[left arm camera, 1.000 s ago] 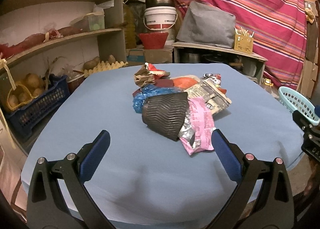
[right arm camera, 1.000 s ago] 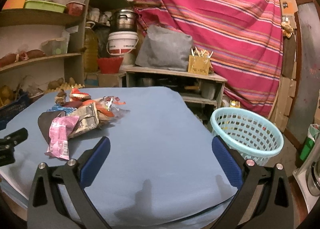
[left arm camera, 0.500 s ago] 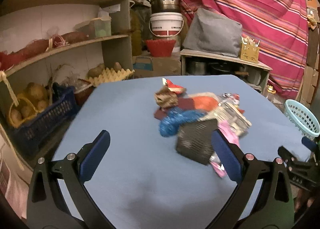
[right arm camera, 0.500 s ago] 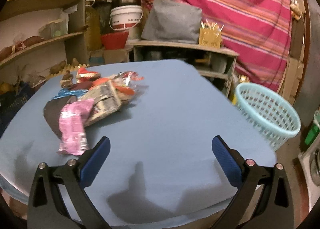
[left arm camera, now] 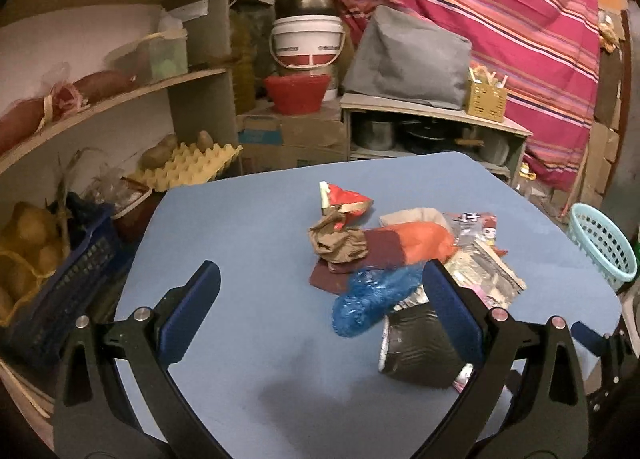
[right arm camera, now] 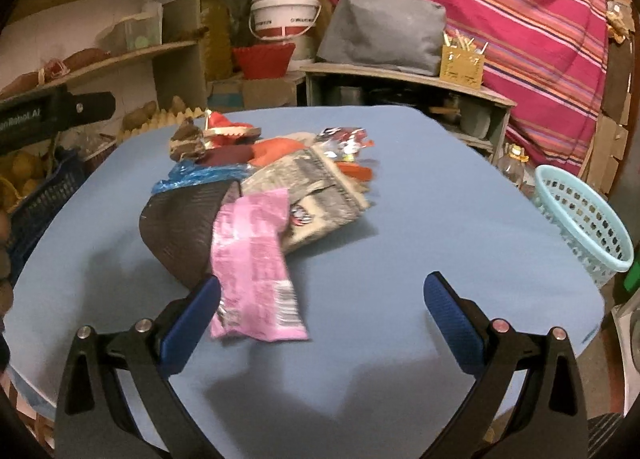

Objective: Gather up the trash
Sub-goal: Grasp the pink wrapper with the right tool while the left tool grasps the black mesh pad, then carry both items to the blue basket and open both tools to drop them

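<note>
The left gripper [left arm camera: 320, 299] hung with its jaws spread wide and empty over the blue cloth-covered table [left arm camera: 248, 227]. Just beside its right finger lay the heap of crumpled wrappers [right arm camera: 260, 179], a pink foil packet [right arm camera: 256, 267] nearest. The right gripper [right arm camera: 322, 307] gaped too, holding nothing. Off the table's right edge stood a pale turquoise plastic mesh basket [right arm camera: 588, 219].

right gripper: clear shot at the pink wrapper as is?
Probably yes. The right gripper is open and empty, and the pink wrapper lies on top of the pile at its near edge, just ahead of the left finger. Nothing covers it; only a small shift left seems needed.
</note>
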Motion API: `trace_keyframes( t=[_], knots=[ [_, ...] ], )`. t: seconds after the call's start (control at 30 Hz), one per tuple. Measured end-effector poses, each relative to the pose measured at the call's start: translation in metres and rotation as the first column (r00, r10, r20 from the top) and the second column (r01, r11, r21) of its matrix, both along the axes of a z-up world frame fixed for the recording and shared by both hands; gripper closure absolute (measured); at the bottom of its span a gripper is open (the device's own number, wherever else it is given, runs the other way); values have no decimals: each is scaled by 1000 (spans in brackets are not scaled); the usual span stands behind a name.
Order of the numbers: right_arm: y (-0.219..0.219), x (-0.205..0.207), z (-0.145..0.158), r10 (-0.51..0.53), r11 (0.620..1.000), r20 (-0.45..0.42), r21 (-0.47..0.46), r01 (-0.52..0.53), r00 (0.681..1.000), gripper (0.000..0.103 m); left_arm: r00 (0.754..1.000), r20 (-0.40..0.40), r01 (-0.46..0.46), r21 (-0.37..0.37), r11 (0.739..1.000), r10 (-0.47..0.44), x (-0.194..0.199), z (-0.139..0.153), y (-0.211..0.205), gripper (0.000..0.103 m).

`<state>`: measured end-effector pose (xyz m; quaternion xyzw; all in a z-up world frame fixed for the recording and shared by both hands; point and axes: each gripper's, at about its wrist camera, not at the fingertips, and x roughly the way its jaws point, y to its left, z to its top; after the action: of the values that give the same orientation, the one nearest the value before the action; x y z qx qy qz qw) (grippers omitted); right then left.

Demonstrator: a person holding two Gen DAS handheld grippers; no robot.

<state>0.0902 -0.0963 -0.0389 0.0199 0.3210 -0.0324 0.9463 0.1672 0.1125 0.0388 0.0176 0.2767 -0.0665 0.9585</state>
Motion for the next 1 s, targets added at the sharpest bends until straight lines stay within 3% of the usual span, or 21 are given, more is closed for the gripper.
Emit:
trace_keyframes(
  t=[0.23,0.27,0.4,0.53,0.73,1.0],
  knots=[
    [9,27,-11,-4,1000,-66,0,4,998,6,998,-54,-26,15,1000,26,8,-16,5,5],
    [9,29,-12,-3,1000,-69,-1,3,998,11,998,-56,-29,25,999,30,8,-19,5,5],
    [3,35,-15,21,1000,-98,1,-21,995,55,997,-71,-35,25,999,36,8,-23,2,5],
    [-13,33,-15,31,999,-102,41,-27,994,68,997,-68,-39,25,999,40,6,-22,-4,5],
    [-48,29,-4,-1,1000,-67,11,2,998,70,995,-102,19,-6,1000,-20,5,-30,-27,5],
    [-113,30,9,-98,994,-38,-61,96,994,70,984,-145,108,46,993,-100,6,-52,-73,5]
  ],
)
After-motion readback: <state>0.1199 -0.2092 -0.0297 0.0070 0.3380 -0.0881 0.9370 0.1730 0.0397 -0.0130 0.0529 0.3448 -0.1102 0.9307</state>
